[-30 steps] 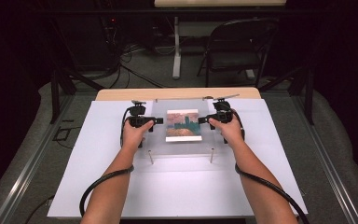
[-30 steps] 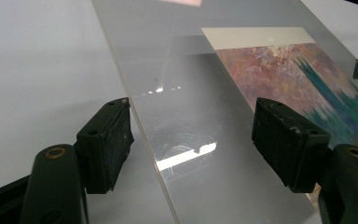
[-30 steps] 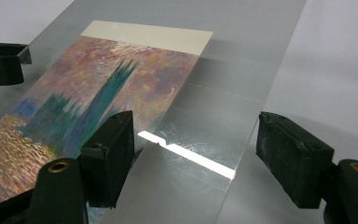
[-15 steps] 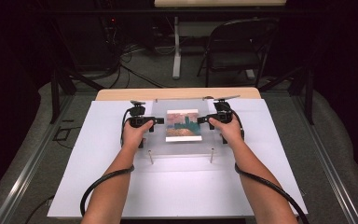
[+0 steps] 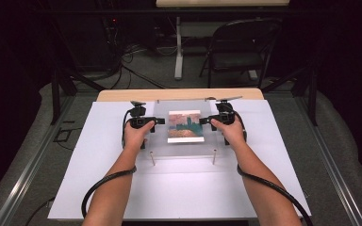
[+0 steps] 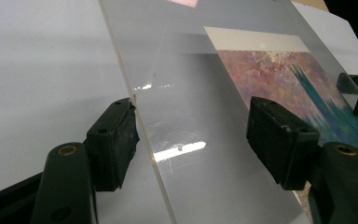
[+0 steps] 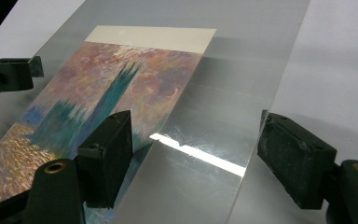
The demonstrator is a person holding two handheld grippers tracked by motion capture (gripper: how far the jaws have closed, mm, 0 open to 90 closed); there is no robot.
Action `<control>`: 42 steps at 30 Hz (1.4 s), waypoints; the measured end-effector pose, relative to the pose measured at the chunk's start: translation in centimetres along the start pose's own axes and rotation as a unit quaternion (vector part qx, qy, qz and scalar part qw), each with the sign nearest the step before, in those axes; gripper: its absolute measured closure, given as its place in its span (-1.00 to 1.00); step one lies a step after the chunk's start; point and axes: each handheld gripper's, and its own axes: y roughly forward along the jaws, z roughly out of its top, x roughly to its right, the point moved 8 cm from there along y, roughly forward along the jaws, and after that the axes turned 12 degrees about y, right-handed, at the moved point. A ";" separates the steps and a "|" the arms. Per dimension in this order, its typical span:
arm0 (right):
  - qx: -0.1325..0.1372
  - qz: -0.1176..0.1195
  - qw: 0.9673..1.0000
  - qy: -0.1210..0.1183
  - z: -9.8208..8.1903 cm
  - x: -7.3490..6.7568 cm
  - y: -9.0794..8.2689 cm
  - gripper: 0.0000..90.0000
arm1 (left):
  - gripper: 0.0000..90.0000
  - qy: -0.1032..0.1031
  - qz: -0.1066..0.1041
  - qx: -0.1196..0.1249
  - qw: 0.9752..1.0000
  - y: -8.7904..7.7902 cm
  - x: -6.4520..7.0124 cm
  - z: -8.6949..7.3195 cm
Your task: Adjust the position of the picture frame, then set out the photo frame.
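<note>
From above we see the clear plastic sheet (image 5: 184, 129) with the printed picture (image 5: 185, 126) lying in the middle of the white table (image 5: 99, 188), our left gripper (image 5: 159, 121) at its left edge and our right gripper (image 5: 203, 121) at its right. In the left gripper view our jaws have just been closing, one pad beside the sheet's edge and the other above its face, not yet pressing. In the right gripper view our jaws gape astride the far edge; we judge the sheet stiff, light, slick and easily scratched, best pinched at both bare margins.

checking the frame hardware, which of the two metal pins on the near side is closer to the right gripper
The right-hand pin, below the clear acrylic sheet near the right gripper; the other pin sits toward the left gripper.
</note>
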 end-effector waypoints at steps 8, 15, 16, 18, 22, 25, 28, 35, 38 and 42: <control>0.004 -0.002 1.000 -0.001 0.1 -0.2 0.0 -0.42 | -0.21 -0.003 0.002 0.002 1.000 -0.1 0.0 0.1; 0.008 -0.005 1.000 -0.005 0.2 -0.2 0.0 -0.42 | -0.21 0.000 0.003 0.001 1.000 -0.2 0.0 0.1; 0.008 -0.005 1.000 -0.006 0.2 -0.2 0.0 -0.42 | -0.20 -0.002 0.003 0.005 1.000 -0.2 0.0 0.1; 0.007 -0.005 1.000 -0.007 0.2 -0.3 0.0 -0.42 | -0.18 -0.004 0.002 0.004 1.000 -0.3 -0.1 0.1; 0.005 -0.007 1.000 -0.009 0.2 -0.4 -0.2 -0.42 | -0.16 -0.004 0.002 0.008 1.000 -0.5 -0.1 0.2; 0.009 -0.007 1.000 -0.013 0.3 -0.5 -0.2 -0.42 | -0.15 -0.001 0.003 0.009 1.000 -0.6 0.0 0.3; 0.013 -0.006 1.000 -0.017 0.3 -0.6 -0.4 -0.42 | -0.14 -0.001 0.003 0.011 1.000 -0.9 0.1 0.4; 0.020 -0.009 0.999 -0.026 0.4 -1.0 -0.9 -0.42 | -0.12 0.005 0.010 0.015 1.000 -1.4 0.5 0.6; 0.023 -0.011 0.999 -0.032 0.4 -1.3 -1.2 -0.42 | -0.10 0.008 0.014 0.017 1.000 -1.7 0.6 0.8; 0.031 -0.014 0.999 -0.040 0.5 -1.6 -1.6 -0.42 | -0.06 0.004 0.019 0.024 1.000 -2.2 0.9 1.0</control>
